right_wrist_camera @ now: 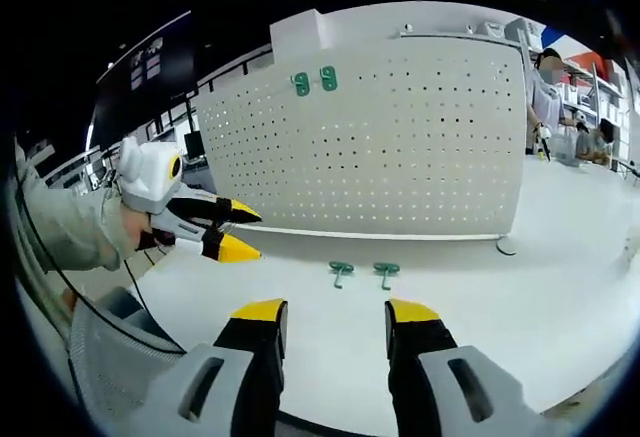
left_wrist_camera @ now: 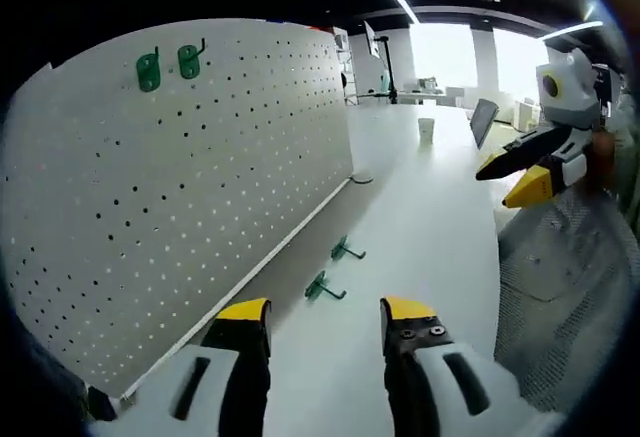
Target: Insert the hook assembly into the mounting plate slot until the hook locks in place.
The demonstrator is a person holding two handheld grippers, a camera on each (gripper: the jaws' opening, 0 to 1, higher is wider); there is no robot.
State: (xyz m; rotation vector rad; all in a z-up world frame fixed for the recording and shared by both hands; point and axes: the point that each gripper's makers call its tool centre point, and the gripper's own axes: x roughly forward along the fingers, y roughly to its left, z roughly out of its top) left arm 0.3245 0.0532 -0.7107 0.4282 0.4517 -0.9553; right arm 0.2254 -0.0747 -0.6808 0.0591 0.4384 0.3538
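Observation:
A white pegboard (left_wrist_camera: 180,177) stands upright on the white table; in the right gripper view the pegboard (right_wrist_camera: 400,147) faces me. Two green hooks (left_wrist_camera: 165,65) hang near its top, seen as hooks (right_wrist_camera: 314,80) in the right gripper view. Two more green hooks lie on the table before the board: one hook (left_wrist_camera: 322,288) nearer, one hook (left_wrist_camera: 345,250) farther, also seen as hook (right_wrist_camera: 341,270) and hook (right_wrist_camera: 386,271). My left gripper (left_wrist_camera: 325,315) is open and holds nothing, above the table just short of the loose hooks. My right gripper (right_wrist_camera: 335,312) is open too, with nothing in it.
The right gripper (left_wrist_camera: 520,172) enters the left gripper view from the right, the left gripper (right_wrist_camera: 225,229) enters the right gripper view from the left. A cup (left_wrist_camera: 426,130) and a laptop (left_wrist_camera: 483,122) stand far down the table. People (right_wrist_camera: 548,97) stand beyond the board's right end.

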